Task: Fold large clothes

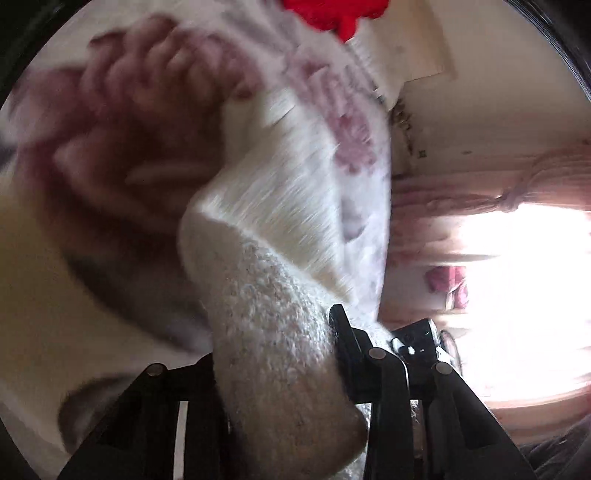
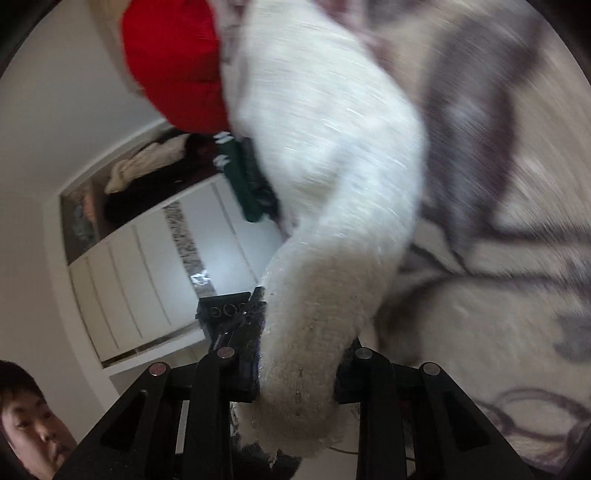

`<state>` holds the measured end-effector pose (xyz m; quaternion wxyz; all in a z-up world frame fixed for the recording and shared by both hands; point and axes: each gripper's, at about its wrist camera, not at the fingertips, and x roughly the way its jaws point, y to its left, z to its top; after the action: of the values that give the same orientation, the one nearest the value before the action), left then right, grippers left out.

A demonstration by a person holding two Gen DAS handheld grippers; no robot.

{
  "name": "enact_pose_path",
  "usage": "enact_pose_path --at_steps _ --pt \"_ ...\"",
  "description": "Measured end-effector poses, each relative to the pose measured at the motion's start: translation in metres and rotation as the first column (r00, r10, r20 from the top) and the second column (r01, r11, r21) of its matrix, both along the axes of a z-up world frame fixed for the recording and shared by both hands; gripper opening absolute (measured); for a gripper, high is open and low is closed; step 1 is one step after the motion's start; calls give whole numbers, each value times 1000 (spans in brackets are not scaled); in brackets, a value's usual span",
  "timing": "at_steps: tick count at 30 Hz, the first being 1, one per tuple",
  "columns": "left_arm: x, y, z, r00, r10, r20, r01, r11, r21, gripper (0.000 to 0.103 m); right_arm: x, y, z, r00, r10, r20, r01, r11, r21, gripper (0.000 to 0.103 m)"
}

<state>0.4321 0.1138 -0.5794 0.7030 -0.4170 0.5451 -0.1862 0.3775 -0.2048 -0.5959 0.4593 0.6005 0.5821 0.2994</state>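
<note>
A white fluffy knit garment point(image 1: 273, 236) hangs stretched upward and blurred in the left wrist view. My left gripper point(image 1: 277, 354) is shut on a bunched fold of it, which fills the gap between the black fingers point(image 1: 345, 332). In the right wrist view the same white garment point(image 2: 332, 155) runs as a thick roll from the top of the picture down into my right gripper point(image 2: 301, 343), which is shut on it. The cloth hides most of both pads.
A bedspread with pink and grey flower print point(image 1: 110, 122) point(image 2: 498, 184) lies under the garment. A red cloth point(image 2: 173, 62) point(image 1: 332, 14) sits beyond it. A white wardrobe point(image 2: 147, 266), a bright window with pink curtains point(image 1: 517, 236) and a person point(image 2: 26, 417) are around.
</note>
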Motion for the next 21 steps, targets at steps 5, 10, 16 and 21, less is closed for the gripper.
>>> enact_pose_path --at_steps 5,10,16,21 --pt "48 14 23 998 49 41 -47 998 -35 31 41 -6 40 998 -52 43 51 998 23 29" --pt "68 60 13 996 85 -30 -88 988 -124 31 92 -5 66 997 -76 7 75 997 24 29" --pt "44 76 4 994 46 -98 -54 995 -84 31 124 30 77 999 9 33 -7 998 -62 29" --pt "-70 74 -68 958 15 -287 -30 998 -49 31 37 40 27 987 141 -80 -154 969 -195 29"
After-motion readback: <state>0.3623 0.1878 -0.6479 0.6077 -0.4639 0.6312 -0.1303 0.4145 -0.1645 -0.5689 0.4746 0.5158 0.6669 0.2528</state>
